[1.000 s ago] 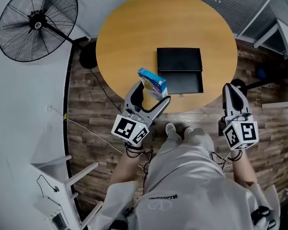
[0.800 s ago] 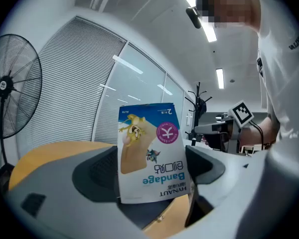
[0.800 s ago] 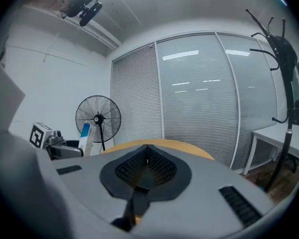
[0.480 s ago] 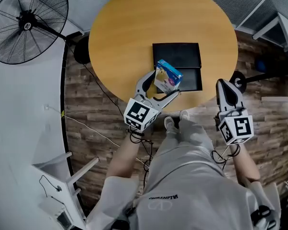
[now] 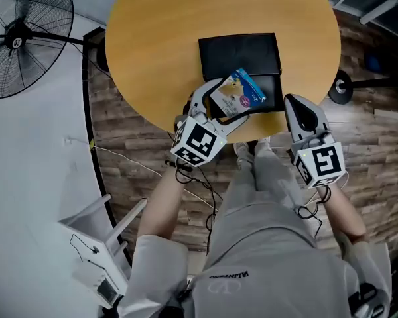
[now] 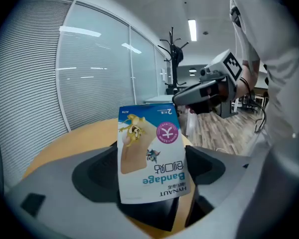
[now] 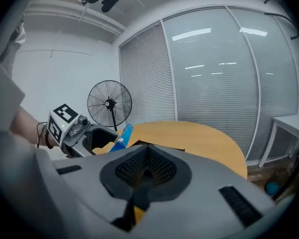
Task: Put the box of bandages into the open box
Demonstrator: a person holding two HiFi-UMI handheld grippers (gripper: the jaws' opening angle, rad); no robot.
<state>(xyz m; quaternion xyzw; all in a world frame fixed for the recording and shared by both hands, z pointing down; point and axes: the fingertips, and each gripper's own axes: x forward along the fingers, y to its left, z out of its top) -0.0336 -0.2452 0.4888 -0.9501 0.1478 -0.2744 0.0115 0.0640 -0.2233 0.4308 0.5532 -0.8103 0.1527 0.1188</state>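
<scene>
The box of bandages [image 5: 237, 97] is pinched between the 2 jaws of the left claw [image 5: 222, 106], which are closed on its lower part. It is held tilted over the near half of the open box [image 5: 242, 53]. In the left gripper view the box of bandages [image 6: 152, 153] stands up out of the left claw [image 6: 152, 171] with its "Bandage" print upside down.

The open box is black and lies near the 6 o'clock edge of the round wooden surface [image 5: 159, 38].

At 4 o'clock from the box of bandages, the right claw [image 5: 298, 108] hovers at the surface's edge; in its own view the right claw [image 7: 142, 176] has its jaws together on nothing.

A standing fan [image 5: 16, 38] is on the floor at 9 o'clock from the surface.
</scene>
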